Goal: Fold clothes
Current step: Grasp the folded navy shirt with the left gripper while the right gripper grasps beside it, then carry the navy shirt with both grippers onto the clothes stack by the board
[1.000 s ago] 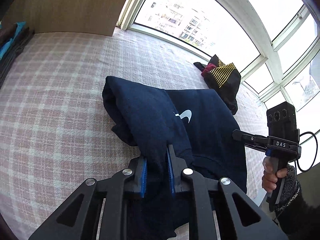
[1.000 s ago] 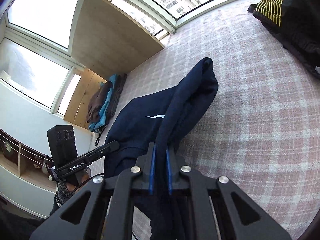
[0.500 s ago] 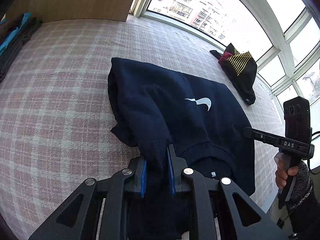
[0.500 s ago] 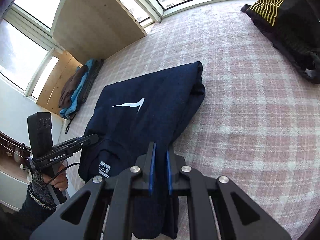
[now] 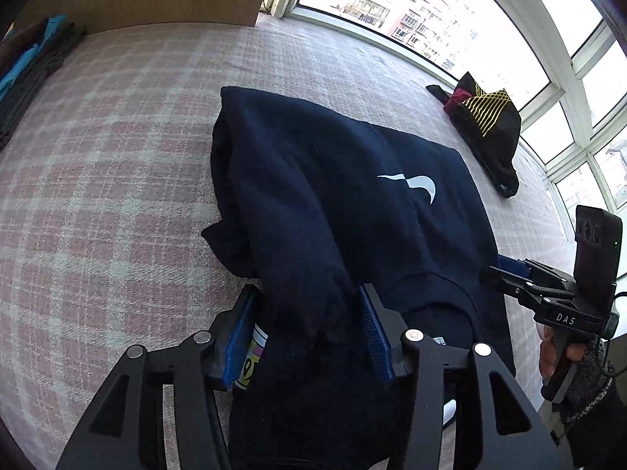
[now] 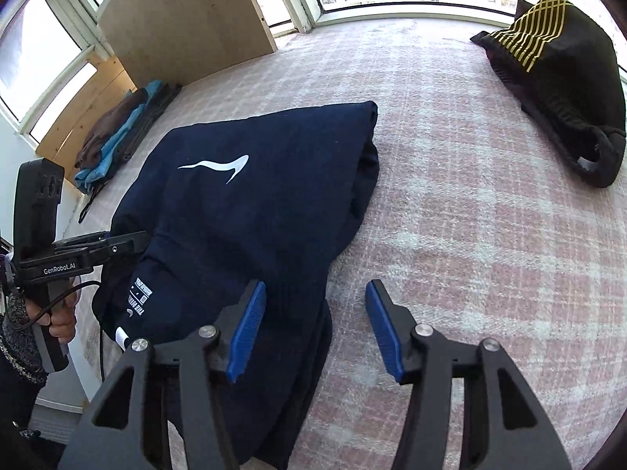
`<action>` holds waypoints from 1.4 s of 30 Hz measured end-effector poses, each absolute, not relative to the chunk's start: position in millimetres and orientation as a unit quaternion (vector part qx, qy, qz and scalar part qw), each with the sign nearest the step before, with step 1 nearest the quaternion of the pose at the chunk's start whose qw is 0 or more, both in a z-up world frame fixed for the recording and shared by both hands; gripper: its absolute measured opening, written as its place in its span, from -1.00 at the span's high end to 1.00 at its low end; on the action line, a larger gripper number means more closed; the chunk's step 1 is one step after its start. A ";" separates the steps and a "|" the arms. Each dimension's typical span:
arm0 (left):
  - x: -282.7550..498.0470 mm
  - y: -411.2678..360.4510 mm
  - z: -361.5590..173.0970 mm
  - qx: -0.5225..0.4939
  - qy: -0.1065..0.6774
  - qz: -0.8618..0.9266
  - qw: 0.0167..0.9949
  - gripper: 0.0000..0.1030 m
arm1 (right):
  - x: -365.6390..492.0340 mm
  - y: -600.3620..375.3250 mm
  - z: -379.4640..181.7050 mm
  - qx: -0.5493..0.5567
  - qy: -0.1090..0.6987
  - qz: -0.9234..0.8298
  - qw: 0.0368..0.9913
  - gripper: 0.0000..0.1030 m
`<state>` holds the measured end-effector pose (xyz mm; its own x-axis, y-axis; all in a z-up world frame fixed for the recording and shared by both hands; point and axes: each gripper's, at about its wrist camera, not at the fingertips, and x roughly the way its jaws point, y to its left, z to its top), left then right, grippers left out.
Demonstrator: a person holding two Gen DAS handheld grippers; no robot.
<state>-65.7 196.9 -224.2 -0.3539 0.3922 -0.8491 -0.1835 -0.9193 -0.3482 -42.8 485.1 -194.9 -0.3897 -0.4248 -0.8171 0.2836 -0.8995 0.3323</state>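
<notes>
A navy sweatshirt [image 5: 325, 196] with a white swoosh lies folded over on the pink plaid cover [image 5: 117, 137], collar toward me, its near edge hanging off the front. My left gripper [image 5: 307, 337] stands open, its blue pads spread either side of a loose bunch of the navy fabric. In the right wrist view the same navy sweatshirt [image 6: 250, 203] lies left of centre. My right gripper [image 6: 315, 325] is open too; its left pad lies against the garment's edge, its right pad over bare cover. Each gripper shows in the other's view: the right gripper [image 5: 509, 270] and the left gripper [image 6: 129, 244].
A black garment with yellow stripes [image 5: 486, 125] lies crumpled at the far right near the windows, seen also as the black garment [image 6: 556, 90]. Folded clothes [image 6: 113, 145] in brown, blue and grey are stacked at the far left beside a wooden panel [image 6: 184, 23].
Both grippers, shut on the sweatshirt before, have opened and let it go. The garment, lifted a second ago, now lies flat on the cover.
</notes>
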 end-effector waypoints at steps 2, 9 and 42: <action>-66.5 200.7 -225.3 -0.541 -0.095 0.814 0.189 0.33 | -40.9 479.1 -195.6 0.497 -0.063 -0.834 0.232 0.05; -67.3 194.8 -218.5 -0.531 -0.128 0.809 0.218 0.66 | -50.3 484.9 -192.0 0.509 -0.145 -0.801 0.278 0.81; -117.5 -210.1 -0.3 -0.354 -0.048 0.914 0.194 0.66 | -141.1 59.7 18.7 0.328 -0.163 -0.845 0.390 0.81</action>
<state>-117.5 -210.1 -0.3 -0.6739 0.3883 -0.6286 -0.3208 -0.9202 -0.2245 -141.1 59.7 18.7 -0.4808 -0.7663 -0.4262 0.5526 -0.6422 0.5313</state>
